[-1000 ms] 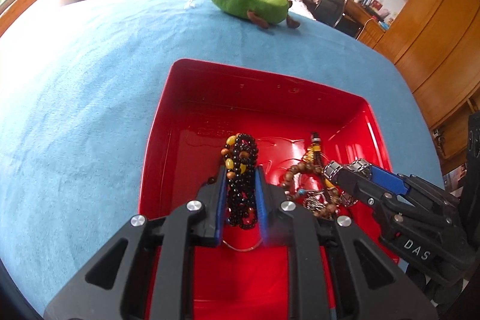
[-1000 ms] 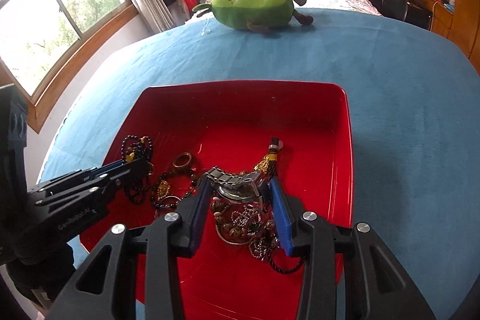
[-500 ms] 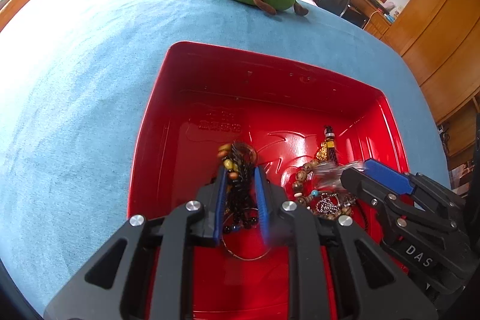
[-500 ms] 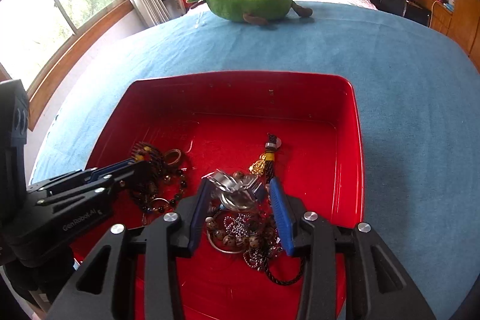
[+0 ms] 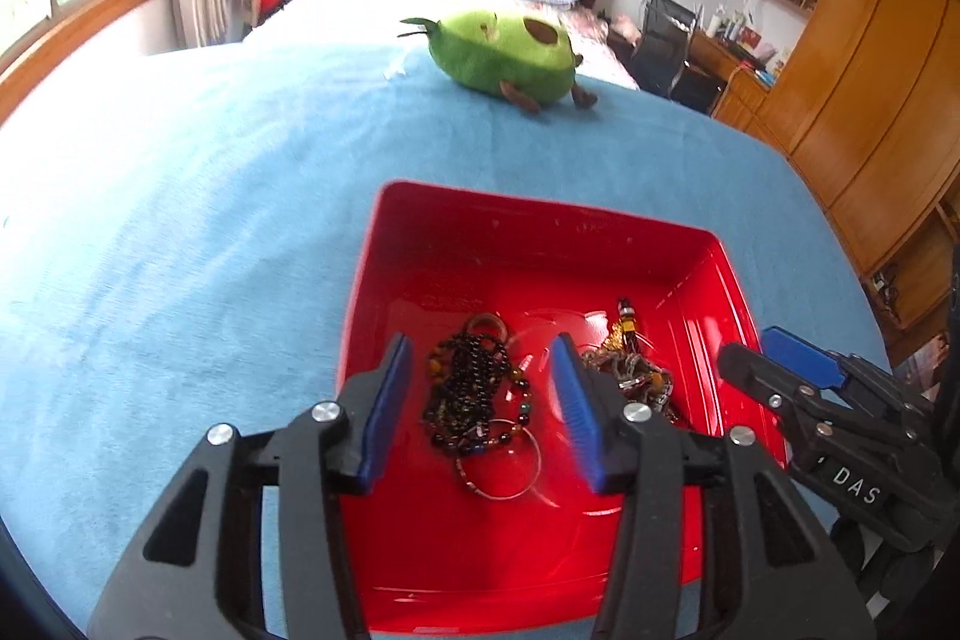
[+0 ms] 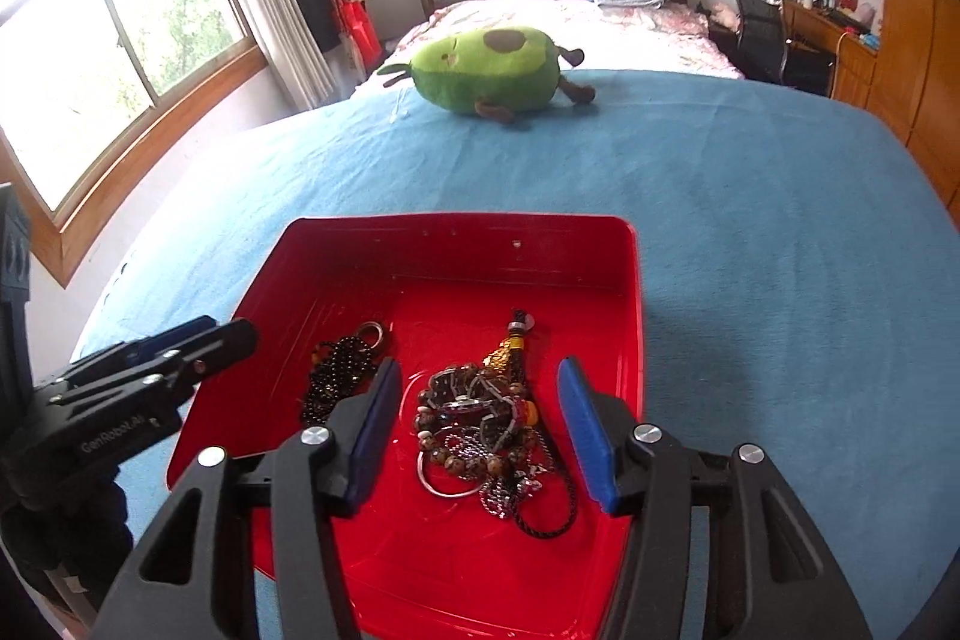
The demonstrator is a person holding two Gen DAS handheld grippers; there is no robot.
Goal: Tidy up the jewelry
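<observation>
— While both claws are opening over the red tray [image 5: 384, 244], what lies beneath?
— Left claw [image 5: 480, 400]: black bead strand [image 5: 465, 388]; right claw [image 6: 477, 424]: tangled bracelets [image 6: 480, 424]. Neither is gripped.
— Handling?
— Probably light, limp, snag-prone; pinch one strand's free loop.

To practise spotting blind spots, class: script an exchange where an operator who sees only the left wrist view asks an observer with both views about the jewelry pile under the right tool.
Operator: My view hides most of that pile. What is in it?
Observer: A tangle of brown beads and silver chain, lying on the floor of the red tray.
Operator: Does the right tool hold it?
Observer: No. Its jaws are opening, and both stand apart from the tangle lying between them.
</observation>
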